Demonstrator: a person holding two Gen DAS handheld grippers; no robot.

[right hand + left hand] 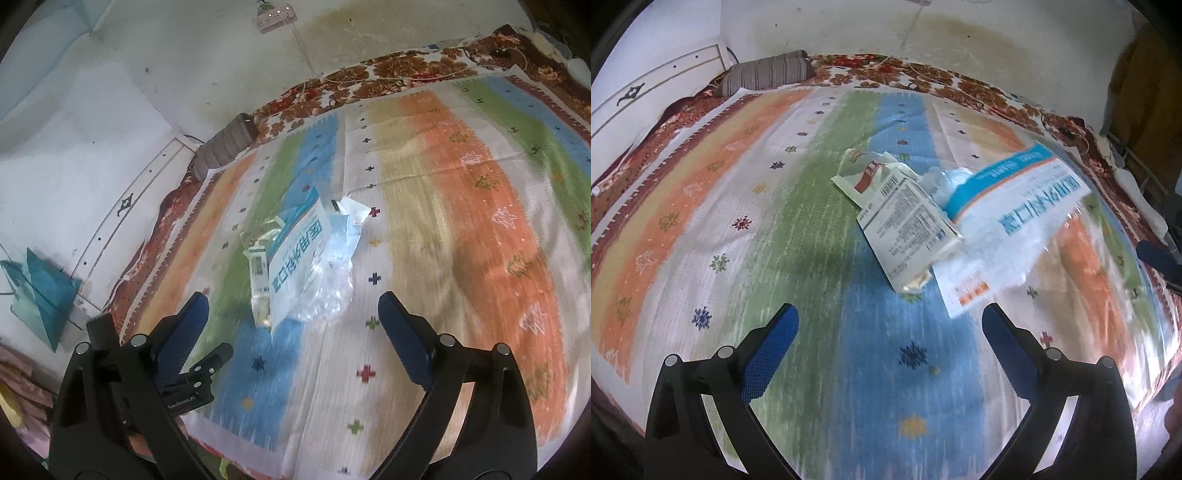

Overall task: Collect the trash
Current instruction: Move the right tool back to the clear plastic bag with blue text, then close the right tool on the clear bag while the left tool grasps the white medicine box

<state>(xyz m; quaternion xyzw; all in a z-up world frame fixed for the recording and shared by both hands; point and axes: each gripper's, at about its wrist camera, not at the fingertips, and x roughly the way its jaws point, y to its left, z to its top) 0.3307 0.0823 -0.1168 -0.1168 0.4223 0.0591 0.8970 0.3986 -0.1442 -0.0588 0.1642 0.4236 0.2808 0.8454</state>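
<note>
Both claws spread, pinching nothing: left gripper (890,326), right gripper (293,314). Trash pile at twelve o'clock on striped bedcover (820,236): mask bag (1008,221), white wrapper (908,225).

- One clear plastic bag (1008,229) with blue print;
- two printed packets (908,229), overlapping;
- one striped pillow (768,72);
- one wall power strip (275,16);
- two tools (890,332), one per hand.
</note>
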